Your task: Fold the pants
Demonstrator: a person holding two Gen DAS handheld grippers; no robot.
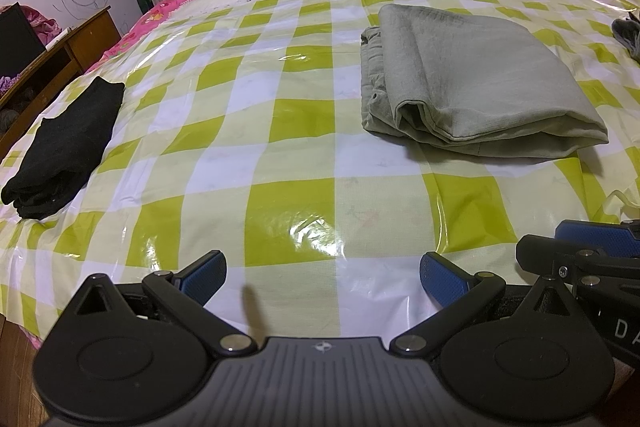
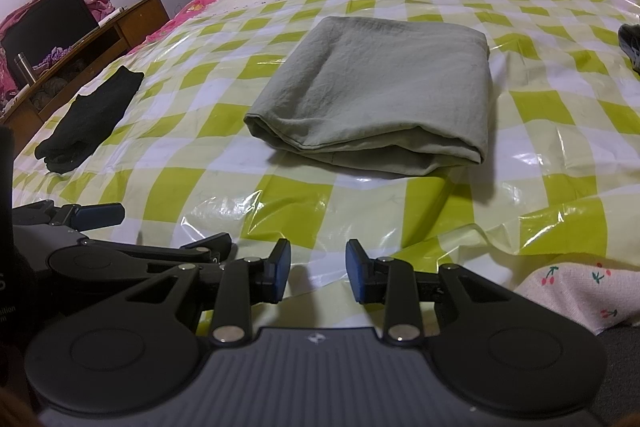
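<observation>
Grey-green pants [image 1: 476, 75] lie folded into a thick rectangle on the green-and-white checked plastic sheet [image 1: 288, 163] covering the bed. They also show in the right wrist view [image 2: 380, 91], centred ahead. My left gripper [image 1: 322, 277] is open and empty, low over the sheet's near edge, well short and left of the pants. My right gripper [image 2: 318, 269] is open with a narrower gap, empty, near the sheet's front edge. The right gripper's fingers [image 1: 592, 239] show at the left view's right edge.
A folded black garment [image 1: 68, 151] lies at the sheet's left edge, also in the right wrist view [image 2: 90, 121]. A wooden desk [image 1: 60, 63] stands left of the bed. A dark item [image 1: 628, 33] lies far right. A cherry-print cloth [image 2: 576, 291] lies near right.
</observation>
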